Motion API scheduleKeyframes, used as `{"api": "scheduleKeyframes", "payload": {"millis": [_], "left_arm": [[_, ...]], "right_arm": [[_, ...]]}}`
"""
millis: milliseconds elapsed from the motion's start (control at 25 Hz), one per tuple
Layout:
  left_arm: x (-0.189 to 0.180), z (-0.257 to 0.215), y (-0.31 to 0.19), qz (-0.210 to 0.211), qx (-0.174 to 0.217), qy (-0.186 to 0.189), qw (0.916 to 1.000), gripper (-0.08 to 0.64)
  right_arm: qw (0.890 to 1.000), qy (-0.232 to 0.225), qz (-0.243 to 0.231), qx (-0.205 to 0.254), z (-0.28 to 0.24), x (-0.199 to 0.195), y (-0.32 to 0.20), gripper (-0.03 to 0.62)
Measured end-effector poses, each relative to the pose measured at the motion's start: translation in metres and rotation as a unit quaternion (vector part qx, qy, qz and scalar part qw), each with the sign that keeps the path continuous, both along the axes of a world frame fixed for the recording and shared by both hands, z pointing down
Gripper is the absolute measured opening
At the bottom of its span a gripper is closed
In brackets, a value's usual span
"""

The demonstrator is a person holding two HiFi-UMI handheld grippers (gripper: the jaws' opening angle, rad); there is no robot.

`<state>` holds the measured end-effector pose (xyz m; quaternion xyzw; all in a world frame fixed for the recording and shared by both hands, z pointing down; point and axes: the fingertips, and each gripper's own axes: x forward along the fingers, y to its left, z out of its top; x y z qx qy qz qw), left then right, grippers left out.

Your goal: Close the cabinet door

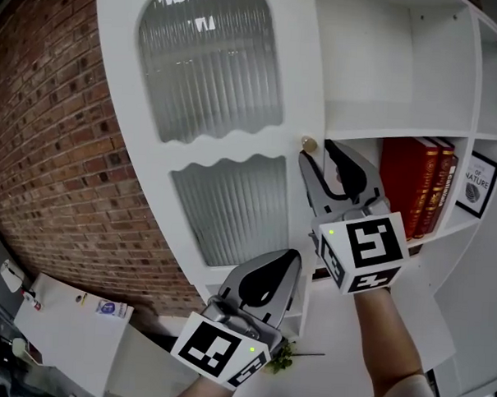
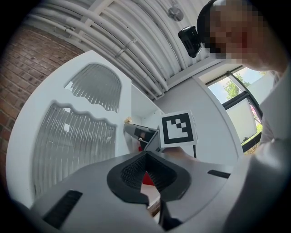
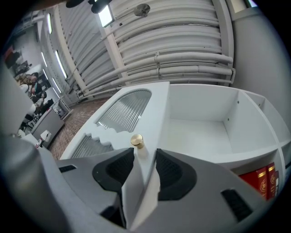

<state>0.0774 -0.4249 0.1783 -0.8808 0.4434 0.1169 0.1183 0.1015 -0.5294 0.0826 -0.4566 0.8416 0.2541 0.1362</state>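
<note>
The white cabinet door (image 1: 228,94) with two ribbed glass panes stands ajar, a brass knob (image 1: 308,144) near its free edge. My right gripper (image 1: 328,160) sits just below the knob, one jaw on each side of the door edge. In the right gripper view the door (image 3: 145,113) fills the gap between the pads, below the knob (image 3: 137,140). My left gripper (image 1: 288,261) hangs lower, in front of the door's bottom corner, jaws together with nothing in them. The left gripper view shows its pads (image 2: 136,170) meeting, with the door (image 2: 72,141) to the left.
Open shelves (image 1: 377,67) lie to the right of the door, with red books (image 1: 413,184) on the middle shelf and a framed print (image 1: 479,183) further right. A brick wall (image 1: 53,144) runs along the left. A white box (image 1: 70,326) stands low on the left.
</note>
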Motion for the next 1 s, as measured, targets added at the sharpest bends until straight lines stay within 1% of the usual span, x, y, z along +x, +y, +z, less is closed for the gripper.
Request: {"api": "scheduleKeyframes", "payload": {"millis": [360, 480, 680, 800, 920, 1000], "left_arm": [[0.003, 0.002, -0.003, 0.004, 0.0, 0.004, 1.0, 0.009], [0.004, 0.005, 0.001, 0.006, -0.002, 0.003, 1.0, 0.009], [0.0, 0.013, 0.008, 0.011, -0.01, 0.004, 0.9999, 0.009], [-0.005, 0.016, 0.015, 0.014, -0.013, 0.003, 0.9998, 0.009], [-0.011, 0.021, 0.021, 0.016, -0.017, 0.002, 0.9997, 0.009], [-0.015, 0.026, 0.026, 0.019, -0.022, 0.001, 0.9996, 0.009]], "right_arm": [[1.0, -0.008, -0.015, -0.004, 0.0, 0.0, 0.0, 0.15], [1.0, -0.006, -0.009, 0.001, 0.003, 0.003, 0.006, 0.15], [1.0, 0.002, 0.005, -0.006, 0.015, 0.004, 0.015, 0.15], [1.0, 0.003, 0.011, -0.007, 0.024, 0.005, 0.028, 0.15], [1.0, 0.016, 0.011, -0.005, 0.035, 0.002, 0.043, 0.15], [1.0, 0.019, 0.013, -0.015, 0.044, 0.001, 0.051, 0.15]]}}
